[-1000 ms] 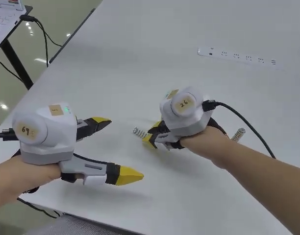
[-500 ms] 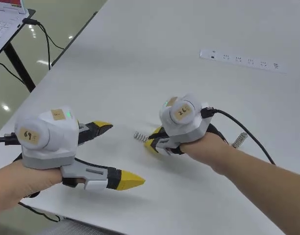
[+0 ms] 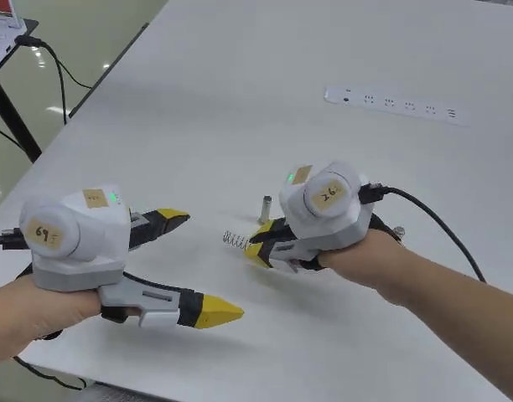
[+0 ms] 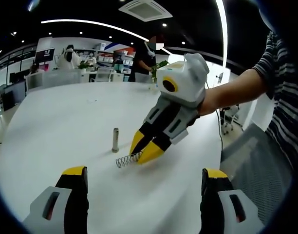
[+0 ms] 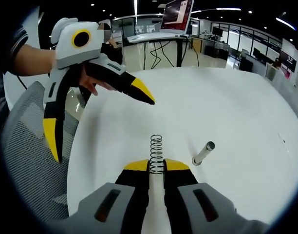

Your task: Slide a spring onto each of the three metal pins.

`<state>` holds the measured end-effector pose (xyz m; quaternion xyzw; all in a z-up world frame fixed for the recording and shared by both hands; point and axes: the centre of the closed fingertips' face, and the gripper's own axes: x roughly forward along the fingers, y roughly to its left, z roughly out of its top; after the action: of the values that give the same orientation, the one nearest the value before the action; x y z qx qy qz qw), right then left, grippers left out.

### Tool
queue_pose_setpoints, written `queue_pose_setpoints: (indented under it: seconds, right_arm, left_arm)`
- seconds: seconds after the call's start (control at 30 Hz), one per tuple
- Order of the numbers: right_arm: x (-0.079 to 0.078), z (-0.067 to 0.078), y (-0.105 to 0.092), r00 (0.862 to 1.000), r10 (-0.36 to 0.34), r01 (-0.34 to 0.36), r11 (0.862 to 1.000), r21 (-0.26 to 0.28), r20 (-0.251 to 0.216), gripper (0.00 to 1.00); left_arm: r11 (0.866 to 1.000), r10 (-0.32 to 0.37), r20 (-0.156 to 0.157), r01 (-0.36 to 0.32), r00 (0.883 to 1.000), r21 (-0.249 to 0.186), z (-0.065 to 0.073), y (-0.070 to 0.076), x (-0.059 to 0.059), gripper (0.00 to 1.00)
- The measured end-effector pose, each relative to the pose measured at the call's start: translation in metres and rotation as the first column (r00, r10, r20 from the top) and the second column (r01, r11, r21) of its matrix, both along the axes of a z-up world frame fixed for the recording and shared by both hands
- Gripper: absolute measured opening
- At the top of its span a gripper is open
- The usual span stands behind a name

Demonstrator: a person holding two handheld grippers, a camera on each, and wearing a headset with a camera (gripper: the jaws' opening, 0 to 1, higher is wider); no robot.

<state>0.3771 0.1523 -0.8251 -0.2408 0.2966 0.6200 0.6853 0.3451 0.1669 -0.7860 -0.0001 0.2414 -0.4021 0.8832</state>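
Right now the right gripper (image 3: 255,244) sits low over the white worktop (image 3: 240,92), close to its near edge, with its yellow-tipped jaws pressed together on one end of a small coil spring (image 3: 234,240). The rest of the spring sticks out level past the jaw tips, towards the left gripper (image 3: 210,266). Whether its free end touches the worktop I cannot tell. In the right gripper view the spring (image 5: 157,151) runs straight ahead from between the closed tips of the right gripper (image 5: 157,165).

One metal pin (image 3: 266,208) stands upright on the worktop just beyond the spring, on the side away from the near edge, near it but apart. The left gripper view shows the same pin (image 4: 115,140) bare, with the spring (image 4: 123,160) beside it, held by the right gripper (image 4: 141,153).

The left gripper hovers near the near left corner, jaws spread wide with nothing between them. Its own view shows its two tips (image 4: 144,171) far apart, pointing at the spring and pin. In the right gripper view the left gripper (image 5: 101,126) is likewise agape.

A white power strip (image 3: 396,105) lies well apart, towards the far right edge.
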Motion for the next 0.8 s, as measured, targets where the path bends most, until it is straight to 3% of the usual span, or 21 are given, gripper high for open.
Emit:
queue_pose_setpoints:
  seconds: [0.47, 0.8]
  right_arm:
    - [-0.005, 0.017, -0.041, 0.999, 0.017, -0.016, 1.0, -0.011, 0.048, 0.08]
    - [-0.021, 0.019, -0.061, 0.99, 0.089, -0.083, 0.995, -0.051, 0.108, 0.08]
  left_arm:
    - [0.997, -0.08, 0.011, 0.08, 0.997, -0.013, 0.003, -0.024, 0.002, 0.89]
    - [0.988, -0.151, 0.007, 0.152, 0.988, -0.033, 0.0, -0.046, 0.003, 0.75]
